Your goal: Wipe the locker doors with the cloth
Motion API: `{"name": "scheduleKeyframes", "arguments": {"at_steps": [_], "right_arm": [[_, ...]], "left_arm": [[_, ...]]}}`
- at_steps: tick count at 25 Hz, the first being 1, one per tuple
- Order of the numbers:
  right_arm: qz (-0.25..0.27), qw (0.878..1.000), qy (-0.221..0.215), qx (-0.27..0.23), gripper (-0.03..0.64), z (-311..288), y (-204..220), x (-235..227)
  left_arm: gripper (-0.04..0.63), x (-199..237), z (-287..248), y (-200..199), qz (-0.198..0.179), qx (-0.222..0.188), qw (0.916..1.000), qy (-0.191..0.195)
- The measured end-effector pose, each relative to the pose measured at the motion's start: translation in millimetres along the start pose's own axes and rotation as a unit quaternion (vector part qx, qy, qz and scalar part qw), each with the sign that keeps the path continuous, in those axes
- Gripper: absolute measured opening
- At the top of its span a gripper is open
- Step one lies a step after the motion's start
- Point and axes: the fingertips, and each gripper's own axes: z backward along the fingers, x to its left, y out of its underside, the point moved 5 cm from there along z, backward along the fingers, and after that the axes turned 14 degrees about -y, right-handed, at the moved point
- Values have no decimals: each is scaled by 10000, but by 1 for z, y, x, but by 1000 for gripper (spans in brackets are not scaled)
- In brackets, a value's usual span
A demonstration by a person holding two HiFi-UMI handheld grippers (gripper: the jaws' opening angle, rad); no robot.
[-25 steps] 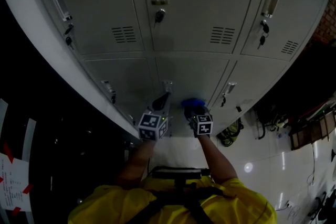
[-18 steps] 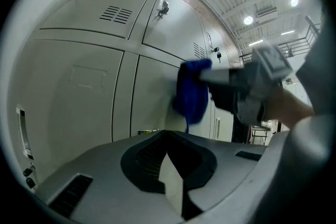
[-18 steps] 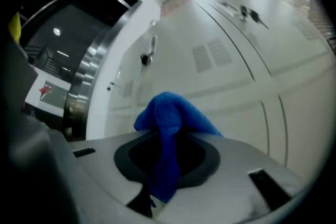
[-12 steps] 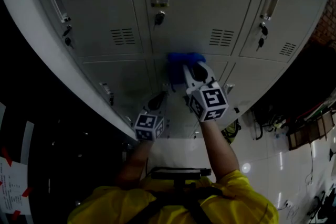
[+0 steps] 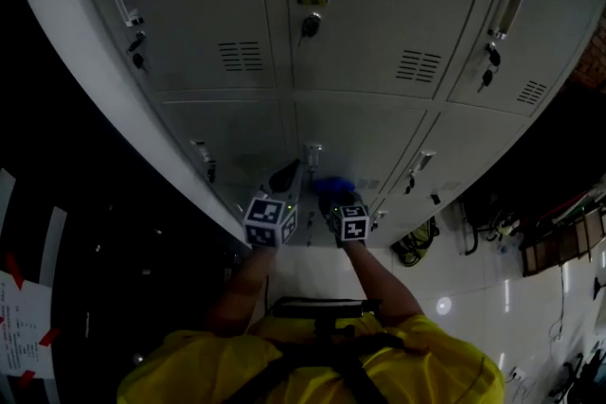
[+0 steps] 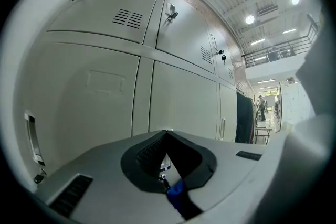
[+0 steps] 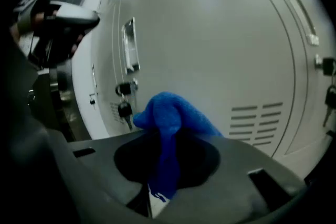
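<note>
Grey locker doors fill the head view, in two rows. My right gripper is low on the bottom middle door, shut on a blue cloth bunched at its tip. In the right gripper view the cloth drapes over the jaws, close to the door; whether it touches is unclear. My left gripper hangs just left of it, near the same door. Its jaws meet at the tip with nothing between them.
A recessed handle and hanging keys sit left of the cloth, vent slots to its right. A bag lies on the floor right of the lockers. Papers with red tape lie at the far left.
The right gripper rose with the cloth to the seam under the upper door, then dropped back down low on the bottom door. The left gripper stayed almost still.
</note>
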Motion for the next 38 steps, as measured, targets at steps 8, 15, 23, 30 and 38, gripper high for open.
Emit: {"name": "scheduleKeyframes", "arguments": {"at_steps": [8, 15, 23, 30, 38], "right_arm": [[601, 9855, -587, -1474, 72, 72, -151, 81], [1615, 9429, -1197, -2655, 74, 103, -353, 155], [1437, 9778, -559, -1419, 74, 28, -162, 99], [1195, 9859, -403, -1101, 74, 13, -114, 83], [964, 9881, -474, -1097, 74, 22, -104, 79]], "left_arm": [[-5, 15, 5, -1, 78, -96, 9999, -99], [-5, 20, 11, -12, 97, -256, 9995, -172], [-5, 34, 13, 4, 156, -160, 9995, -235], [-5, 35, 14, 11, 222, -118, 9995, -213], [-5, 29, 17, 19, 237, -42, 9996, -132]]}}
